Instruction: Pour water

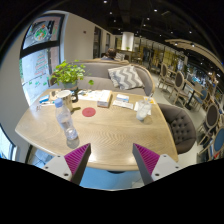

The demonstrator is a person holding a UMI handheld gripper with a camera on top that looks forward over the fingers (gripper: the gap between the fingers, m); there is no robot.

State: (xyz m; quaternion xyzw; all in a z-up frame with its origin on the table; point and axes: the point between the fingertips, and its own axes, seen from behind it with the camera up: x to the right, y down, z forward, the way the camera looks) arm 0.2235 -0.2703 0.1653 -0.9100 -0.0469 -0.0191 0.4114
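We are hovering the gripper point(111, 160) wide open and empty before the desk point(110, 135), the water bottle point(66, 120) standing untouched on it left of the red coaster point(89, 112), so grasping and pouring are both remaining.

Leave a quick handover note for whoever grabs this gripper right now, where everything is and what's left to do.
Gripper: open, empty, held back from the table.
Bottle: upright on the table, ahead of the left finger, untouched.
Glass: farther back to the right, near a box; whether it holds water can't be told.
Done: nothing visible.
Left: grip the bottle, carry it to the glass, pour.
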